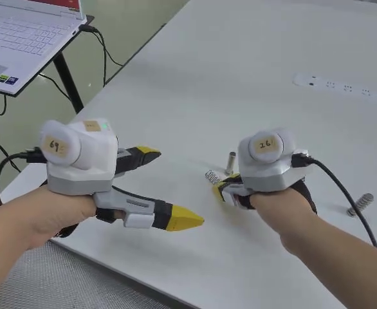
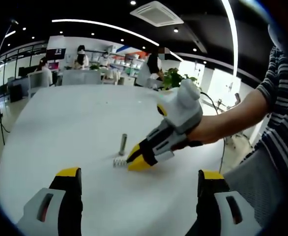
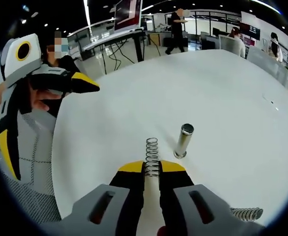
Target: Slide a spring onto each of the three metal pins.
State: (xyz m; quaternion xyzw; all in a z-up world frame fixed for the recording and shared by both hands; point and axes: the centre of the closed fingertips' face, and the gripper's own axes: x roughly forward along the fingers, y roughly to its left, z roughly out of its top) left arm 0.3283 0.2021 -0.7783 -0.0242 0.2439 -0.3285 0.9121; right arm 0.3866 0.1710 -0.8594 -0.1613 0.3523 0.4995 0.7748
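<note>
One spring (image 3: pixel 152 155) is pinched by its near end in the narrow jaws of the right gripper (image 3: pixel 152 169), with the upright pin (image 3: pixel 183 141) just beside it at 2 o'clock in the right gripper view. The person should lift it, line its free end over the pin's top and lower it straight, keeping the wide, empty left gripper (image 2: pixel 139 173) ready to steady the pin. The pinched coils are hidden, and whether the pin is fixed down cannot be told.

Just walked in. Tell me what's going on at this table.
A person works over a white table with a gripper in each hand. The right gripper is shut on one end of a spring, close beside an upright metal pin; the spring is not yet on it. The left gripper is open and holds nothing. A second spring lies loose on the table.
</note>
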